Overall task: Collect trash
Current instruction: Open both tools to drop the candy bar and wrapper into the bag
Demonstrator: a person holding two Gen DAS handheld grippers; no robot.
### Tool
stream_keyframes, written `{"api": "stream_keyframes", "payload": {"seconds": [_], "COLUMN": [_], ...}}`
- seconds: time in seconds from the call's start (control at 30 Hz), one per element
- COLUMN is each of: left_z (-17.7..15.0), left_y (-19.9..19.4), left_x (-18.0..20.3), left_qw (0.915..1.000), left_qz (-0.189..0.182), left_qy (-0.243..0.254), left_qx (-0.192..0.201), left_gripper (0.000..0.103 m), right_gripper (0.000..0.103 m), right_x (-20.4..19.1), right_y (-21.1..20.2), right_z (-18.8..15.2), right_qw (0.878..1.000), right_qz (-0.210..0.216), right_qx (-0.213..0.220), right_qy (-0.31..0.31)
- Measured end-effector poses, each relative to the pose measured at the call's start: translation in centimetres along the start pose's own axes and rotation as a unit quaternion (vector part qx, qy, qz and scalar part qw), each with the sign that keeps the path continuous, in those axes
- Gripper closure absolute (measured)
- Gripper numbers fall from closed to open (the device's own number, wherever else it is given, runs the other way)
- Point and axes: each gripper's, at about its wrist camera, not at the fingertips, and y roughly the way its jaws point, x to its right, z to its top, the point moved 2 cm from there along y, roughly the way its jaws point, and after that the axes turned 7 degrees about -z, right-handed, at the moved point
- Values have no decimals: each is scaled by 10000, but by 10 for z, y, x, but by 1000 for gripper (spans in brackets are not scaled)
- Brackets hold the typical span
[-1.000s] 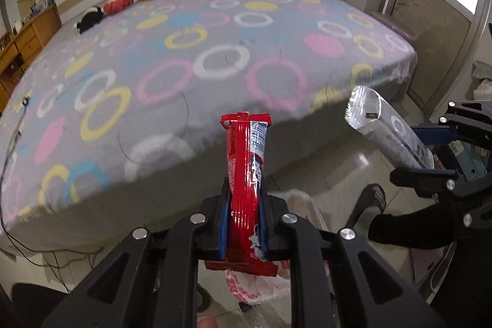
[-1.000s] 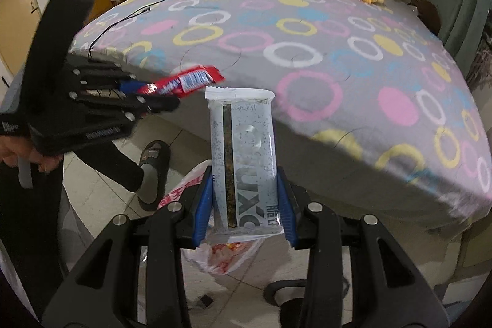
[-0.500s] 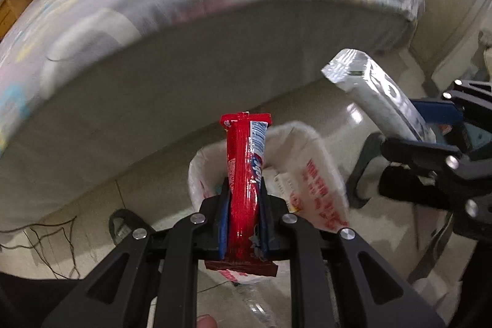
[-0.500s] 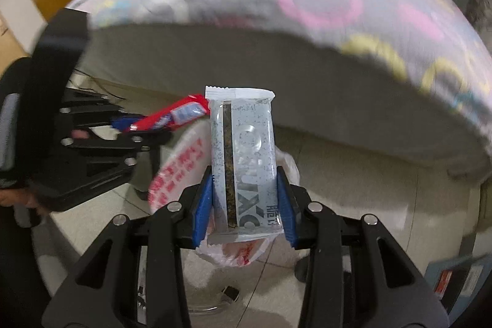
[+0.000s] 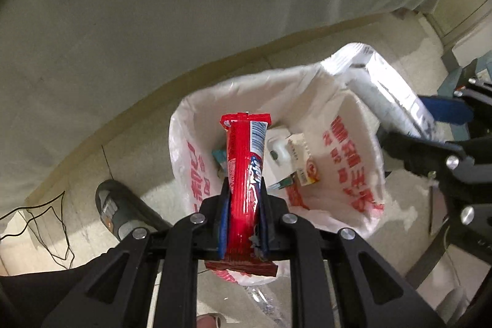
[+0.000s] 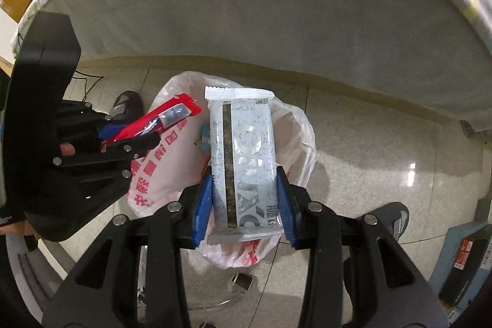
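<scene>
My left gripper (image 5: 243, 217) is shut on a red snack wrapper (image 5: 246, 168) and holds it over the open mouth of a white plastic trash bag (image 5: 347, 162) with red print. My right gripper (image 6: 244, 205) is shut on a silvery white wrapper (image 6: 246, 162) and holds it above the same bag (image 6: 160, 174). The silvery wrapper (image 5: 390, 94) also shows at the bag's right rim in the left wrist view. The red wrapper (image 6: 156, 122) shows at the left in the right wrist view. Small cartons and wrappers (image 5: 292, 156) lie inside the bag.
The bag stands on a pale tiled floor (image 6: 384, 149) just in front of the bed's grey side (image 5: 153, 20). Dark slippers lie on the floor, one left of the bag (image 5: 123, 211), one at the right (image 6: 396, 217). Black cables (image 5: 46, 223) trail at the left.
Both grippers have tilted down from the bed top to the floor and moved over the open bag, each still holding its wrapper.
</scene>
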Motion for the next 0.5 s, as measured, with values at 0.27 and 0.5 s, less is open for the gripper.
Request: {"api": "stream_keyframes", "payload": {"seconds": [0.27, 0.5], "left_z": [-2, -2], "left_y": [21, 28], "left_x": [-4, -7], "left_qw": [9997, 9990], "left_qz": [-21, -115], "left_qy": [-46, -141], "left_qx": [-249, -406], "left_gripper": [85, 29], "right_gripper": [65, 34], "right_x": [4, 6], "right_y": [31, 45], "right_z": [4, 1], "right_qw": [9994, 9988], "right_qz": [69, 92], "right_qx": [-333, -450], "right_qy": [25, 141]}}
